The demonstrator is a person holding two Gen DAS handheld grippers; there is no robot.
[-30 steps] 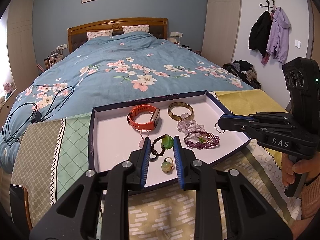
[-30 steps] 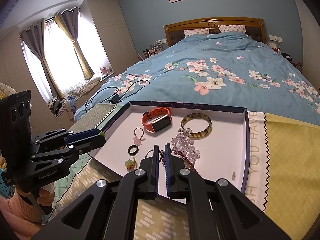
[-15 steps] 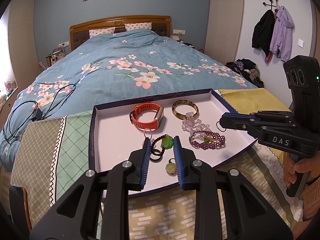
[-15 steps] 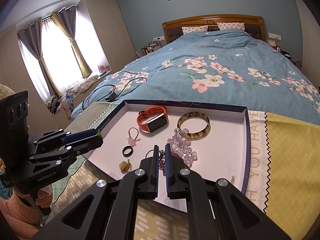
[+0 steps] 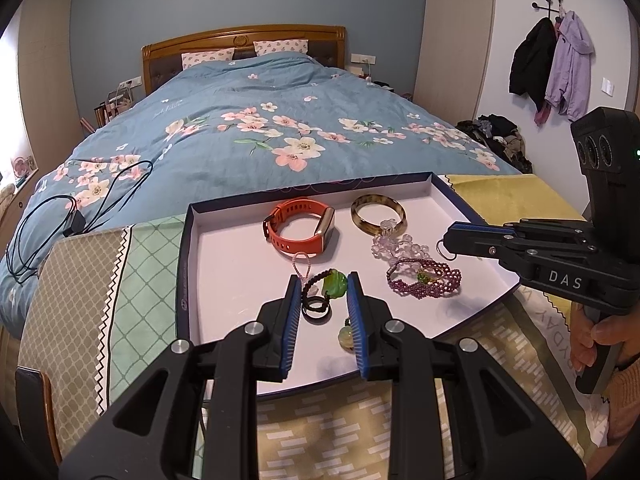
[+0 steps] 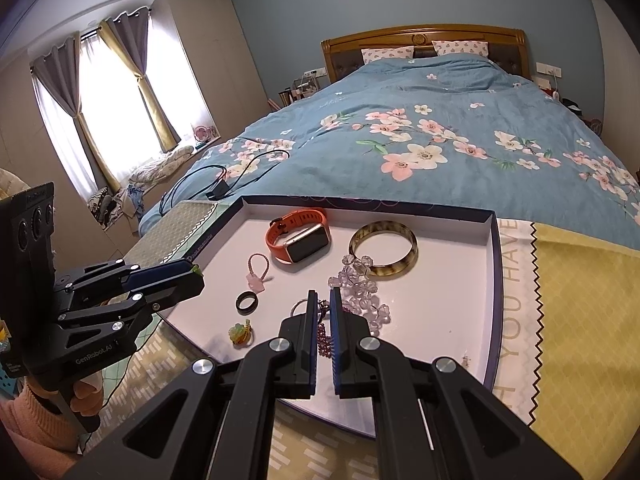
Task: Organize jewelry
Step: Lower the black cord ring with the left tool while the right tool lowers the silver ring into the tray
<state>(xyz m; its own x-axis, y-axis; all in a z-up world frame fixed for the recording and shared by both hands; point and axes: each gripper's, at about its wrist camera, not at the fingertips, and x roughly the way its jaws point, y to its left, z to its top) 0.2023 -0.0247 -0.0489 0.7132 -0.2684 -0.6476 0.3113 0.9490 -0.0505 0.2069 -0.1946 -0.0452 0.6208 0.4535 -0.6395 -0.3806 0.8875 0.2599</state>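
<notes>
Left wrist view: the left tongs [image 5: 323, 278] are narrowed on a green carved stone pendant [image 5: 335, 283], pinched between their blue pads. The pendant's dark beaded cord [image 5: 310, 286] hangs down over the tray. Just below, on the tray floor, lies a plain black ring [image 5: 316, 308]. A small yellow-green flower-shaped ring [image 5: 346, 334] lies partly behind the right-hand pad.

The right tongs [image 5: 448, 236] come in from the right, held in a person's hand [image 5: 588, 340]. They are pressed closed on a thin silver metal ring [image 5: 443, 246] at their tip.

Right wrist view: the silver ring shows beside the closed blue pads, with purple beads under them.

All the jewelry sits in a shallow white tray with a dark blue rim [image 5: 186, 248]. A woven purple bead bracelet [image 5: 424, 278] lies near the right tongs, with a clear crystal bead bracelet [image 5: 396, 244] behind it. That one touches an amber-brown mottled bangle [image 5: 378, 214]. An orange-strapped smartwatch [image 5: 298, 230] lies left of the bangle, and a pink charm on a bead loop [image 6: 256, 278] lies nearer.

The tray rests on a worktop covered in patchwork cloth [image 5: 100, 280]. Beyond it is a bed with a blue floral cover [image 5: 260, 128].
</notes>
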